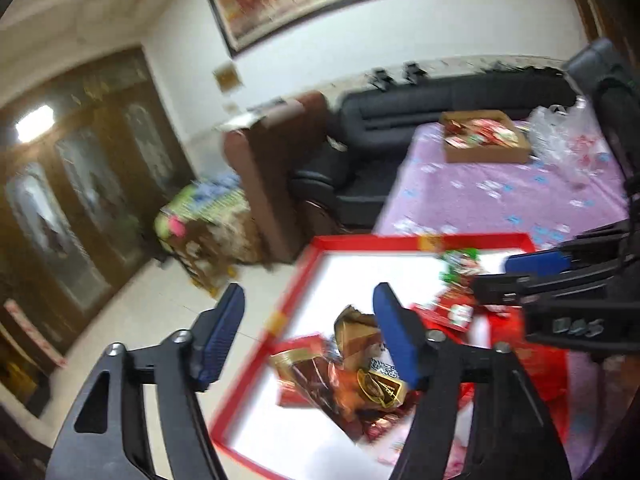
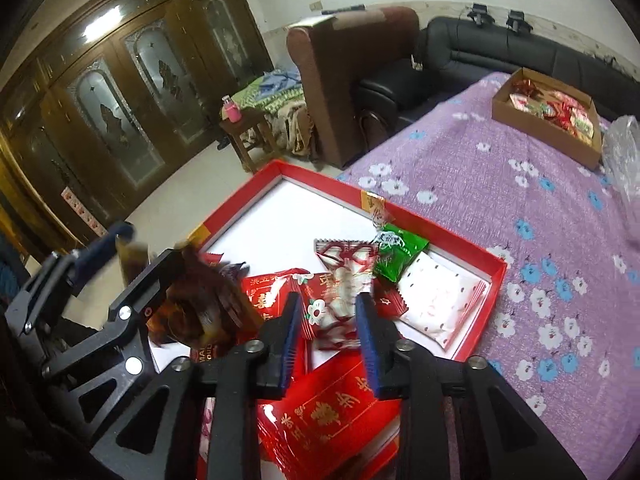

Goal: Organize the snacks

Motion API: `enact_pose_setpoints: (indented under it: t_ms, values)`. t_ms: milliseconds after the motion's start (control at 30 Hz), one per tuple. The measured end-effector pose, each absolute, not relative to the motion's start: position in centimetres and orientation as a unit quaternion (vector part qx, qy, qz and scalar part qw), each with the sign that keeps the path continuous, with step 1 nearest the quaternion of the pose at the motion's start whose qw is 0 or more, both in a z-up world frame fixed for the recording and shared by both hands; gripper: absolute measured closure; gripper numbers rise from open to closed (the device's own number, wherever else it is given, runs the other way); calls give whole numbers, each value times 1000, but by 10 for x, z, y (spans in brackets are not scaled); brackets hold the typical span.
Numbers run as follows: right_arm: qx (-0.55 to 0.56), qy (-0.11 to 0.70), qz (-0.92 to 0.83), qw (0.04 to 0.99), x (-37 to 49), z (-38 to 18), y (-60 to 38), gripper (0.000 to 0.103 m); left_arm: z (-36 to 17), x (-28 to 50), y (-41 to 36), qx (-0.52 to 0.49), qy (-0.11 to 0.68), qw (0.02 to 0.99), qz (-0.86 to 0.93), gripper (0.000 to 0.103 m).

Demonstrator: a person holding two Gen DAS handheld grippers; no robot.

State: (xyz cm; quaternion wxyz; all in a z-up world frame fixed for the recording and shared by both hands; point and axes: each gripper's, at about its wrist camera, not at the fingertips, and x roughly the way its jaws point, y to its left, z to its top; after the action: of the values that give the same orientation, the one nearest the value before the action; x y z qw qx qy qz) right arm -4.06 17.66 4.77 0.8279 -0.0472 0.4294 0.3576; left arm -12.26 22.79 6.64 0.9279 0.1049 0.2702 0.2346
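The red tray [image 2: 496, 270] sits in the lower middle of the right wrist view, on the near corner of a purple flowered cloth [image 2: 500, 184]; it's shallow, red rim, white floor, and the far half is bare white. Snacks are bunched at the near end: a green packet [image 2: 402, 250] and a white dotted pouch [image 2: 440, 300] against the right wall, a red-and-white candy pack [image 2: 344, 276] in the middle, a flat red packet [image 2: 324, 412] with gold characters at the bottom of the frame; honestly a bit of a jumble.

Right gripper [image 2: 328, 336]: jaws narrow but parted; the candy pack sits right in the gap between the blue pads, and it's blurred, so I can't tell if the pads press on it or just flank it.

Left gripper [image 1: 312, 340]: jaws stand wide in the lower middle of the left wrist view; under them, over the tray's left side, a blurry clump of brown and gold wrappers [image 1: 360, 376]. In the right wrist view those wrappers show at lower left just beside one left finger, smeared; looks loose, not pinched, but touching or not I can't say.

Further back, upper right in both views, a brown cardboard box [image 2: 548, 132] holds more red and green packets, with a clear plastic bag [image 2: 624, 152] just beside it at the right edge; a dark sofa [image 2: 500, 48] runs behind the cloth.
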Motion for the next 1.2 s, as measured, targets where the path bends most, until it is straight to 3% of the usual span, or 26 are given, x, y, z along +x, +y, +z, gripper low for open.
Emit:
enact_pose_setpoints:
  t_ms: [133, 267, 933, 1200]
  values:
    - [-28, 399, 357, 844, -45, 59, 155, 64, 84, -142, 227, 127, 217, 925, 283, 19]
    - [-5, 379, 351, 856, -44, 70, 130, 60, 102, -164, 223, 127, 163, 931, 301, 18]
    - [-7, 332, 311, 891, -55, 115, 73, 55, 124, -200, 196, 114, 114, 960, 231, 18]
    - [-30, 265, 273, 924, -79, 148, 30, 33, 126, -206, 180, 119, 100, 966, 208, 14]
